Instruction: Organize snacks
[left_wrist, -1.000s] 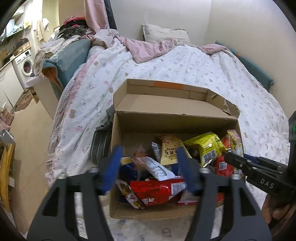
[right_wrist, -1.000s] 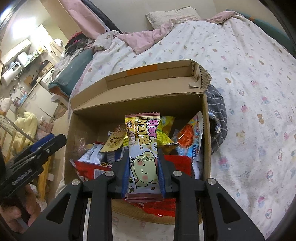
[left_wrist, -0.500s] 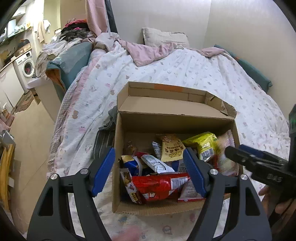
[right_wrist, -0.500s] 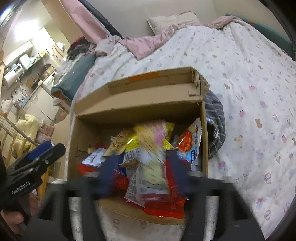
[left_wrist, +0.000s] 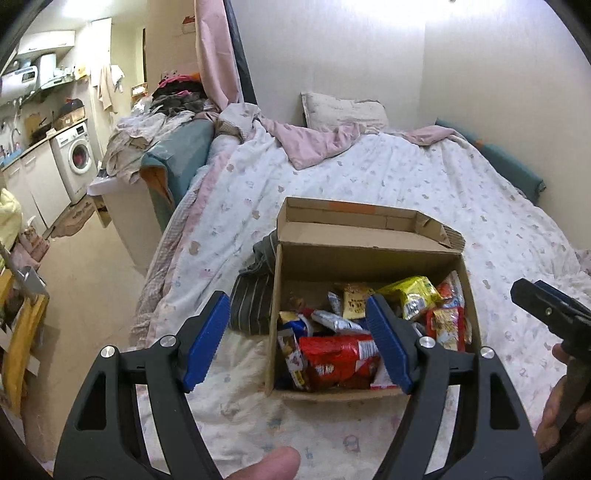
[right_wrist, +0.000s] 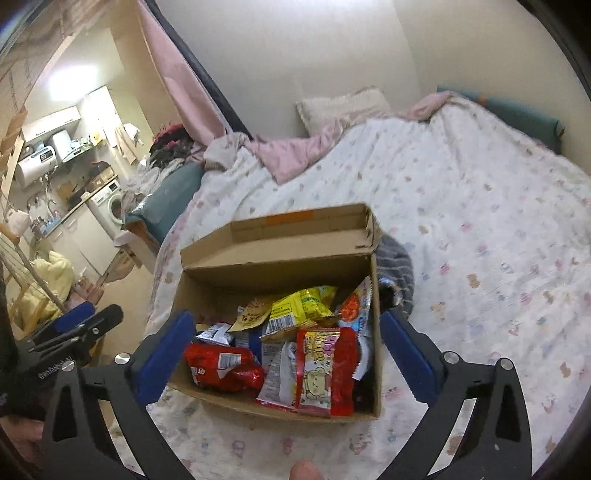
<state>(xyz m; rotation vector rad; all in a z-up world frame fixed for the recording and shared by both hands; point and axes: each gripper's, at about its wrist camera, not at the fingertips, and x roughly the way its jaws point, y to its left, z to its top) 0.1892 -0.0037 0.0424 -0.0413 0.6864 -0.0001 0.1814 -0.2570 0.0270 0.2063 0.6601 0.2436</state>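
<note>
Two grippers, both empty and spread wide.

Left gripper (left_wrist: 297, 339): blue-padded fingers (left_wrist: 205, 338) well apart, nothing between them, held above the near left corner of the cardboard box (left_wrist: 369, 258); one pad lies over the bedding, the other over the box's contents. A fingertip of the holding hand shows at the bottom edge of its view.

Right gripper (right_wrist: 288, 354): fingers parted wider than the box (right_wrist: 273, 266), one pad at each side wall, holding nothing. Seen from the left view it enters at the right edge (left_wrist: 546, 308), pointing toward the box, with the hand (left_wrist: 557, 410) gripping its handle.

Contents of box, lid flap folded back:
- red snack bag (right_wrist: 221, 365), lying at the near left, white label, text too small to read.
- pink-and-yellow packet (right_wrist: 319, 373) with a cartoon bear face and Korean lettering, resting on a red wrapper at the near right.
- yellow packet (right_wrist: 299, 308) with barcode, toward the back.
- tan sachet (right_wrist: 253, 314) with dark script, not legible.
- white-and-red pouch (right_wrist: 356, 306) leaning on the right wall.

Box sits on a white patterned bedspread (right_wrist: 480, 229); a striped grey garment (left_wrist: 253, 299) lies touching its far side. White lettering on the left gripper's body, seen in the right view, is not clear enough to read.
</note>
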